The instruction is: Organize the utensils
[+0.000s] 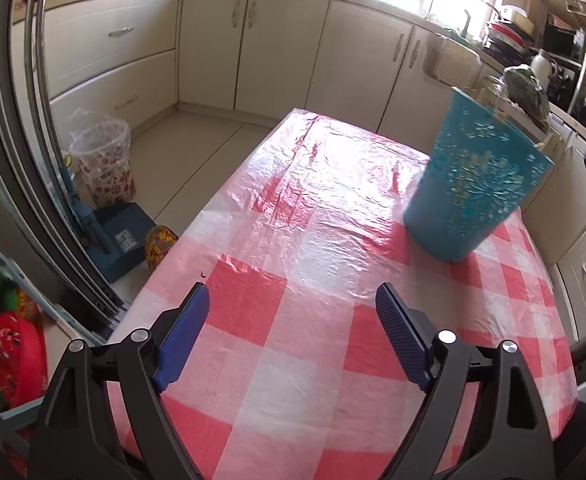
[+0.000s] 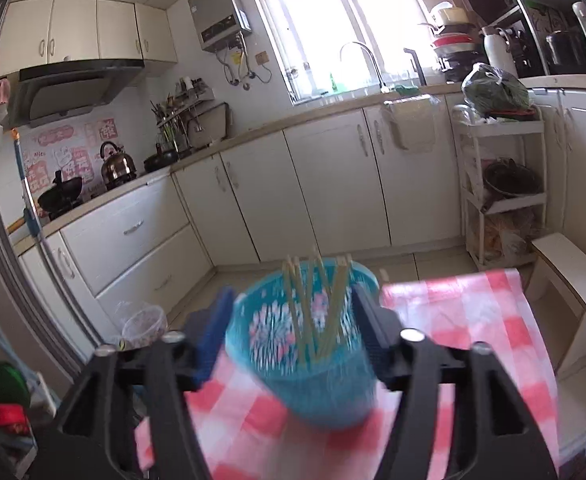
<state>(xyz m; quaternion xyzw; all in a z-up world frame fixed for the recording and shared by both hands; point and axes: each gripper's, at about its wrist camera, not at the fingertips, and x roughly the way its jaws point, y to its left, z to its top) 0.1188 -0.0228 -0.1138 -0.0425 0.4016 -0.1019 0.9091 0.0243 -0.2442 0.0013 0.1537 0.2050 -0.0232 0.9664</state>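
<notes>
Cream kitchen cabinets ring the checked surface [image 1: 293,380] where we work. Our blue basket [image 1: 473,184] stands at the right of the left view, chopsticks [image 2: 317,308] leaning inside it at the lower centre of the right view. Left tongs [image 1: 293,320] are spread wide over bare cloth, holding nothing. Right tongs [image 2: 293,320] are parted either side of the basket rim, gripping nothing we can see. We judge a careless nudge could tip the light basket and spill the sticks.
</notes>
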